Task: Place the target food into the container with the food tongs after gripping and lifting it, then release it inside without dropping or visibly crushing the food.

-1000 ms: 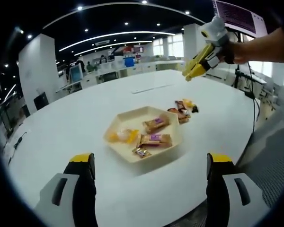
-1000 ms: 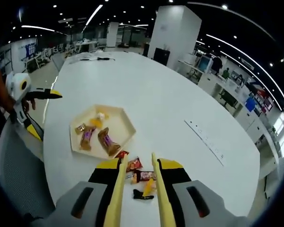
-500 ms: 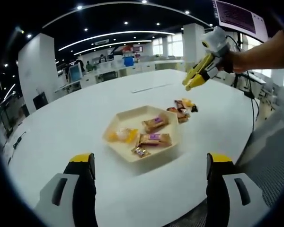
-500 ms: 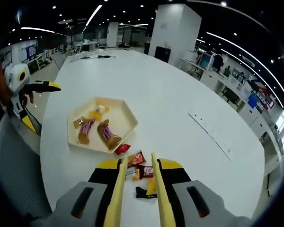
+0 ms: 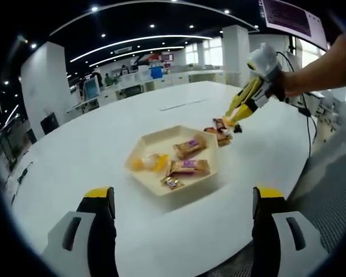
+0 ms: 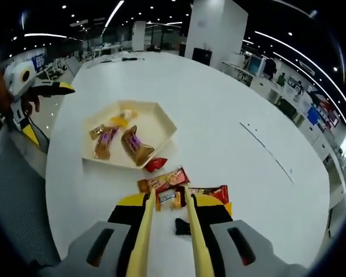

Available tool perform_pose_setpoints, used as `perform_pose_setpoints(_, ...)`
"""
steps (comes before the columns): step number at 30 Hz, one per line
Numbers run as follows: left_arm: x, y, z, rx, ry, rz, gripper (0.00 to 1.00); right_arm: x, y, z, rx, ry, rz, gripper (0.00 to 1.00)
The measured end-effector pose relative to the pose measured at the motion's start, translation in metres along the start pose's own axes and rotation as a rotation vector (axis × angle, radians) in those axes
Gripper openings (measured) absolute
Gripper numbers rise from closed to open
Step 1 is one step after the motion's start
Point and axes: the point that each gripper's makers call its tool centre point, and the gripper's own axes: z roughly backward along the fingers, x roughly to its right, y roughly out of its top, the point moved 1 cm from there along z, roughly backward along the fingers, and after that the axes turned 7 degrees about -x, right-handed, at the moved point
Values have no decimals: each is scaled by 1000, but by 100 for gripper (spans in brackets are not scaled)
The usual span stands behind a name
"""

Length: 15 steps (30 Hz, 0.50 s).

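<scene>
**Tongs low over the loose snacks**

White round table (image 5: 75, 167) in a bright open office carries a cream hexagonal container (image 5: 174, 163) with several wrapped snacks inside. Loose wrapped snacks (image 6: 172, 186) lie on the table at the container's 5 o'clock in the right gripper view. Right tool (image 6: 168, 203) carries yellow tongs (image 6: 144, 231), narrowly parted, tips at the small blue-white packet (image 6: 166, 197); whether they grip it I cannot tell. Left tool (image 5: 183, 203) hovers wide open, holding nothing, short of the container.
</scene>
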Motion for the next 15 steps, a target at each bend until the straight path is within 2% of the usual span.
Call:
perform_pose_setpoints(11,0,-2,-1,-11,2,-2,95,-2,-11,-19,-61,31,16,29)
perform_pose_setpoints(15,-1,-2,-1,-10,1,0,95,-3,-9,-24,-67,37,28,29)
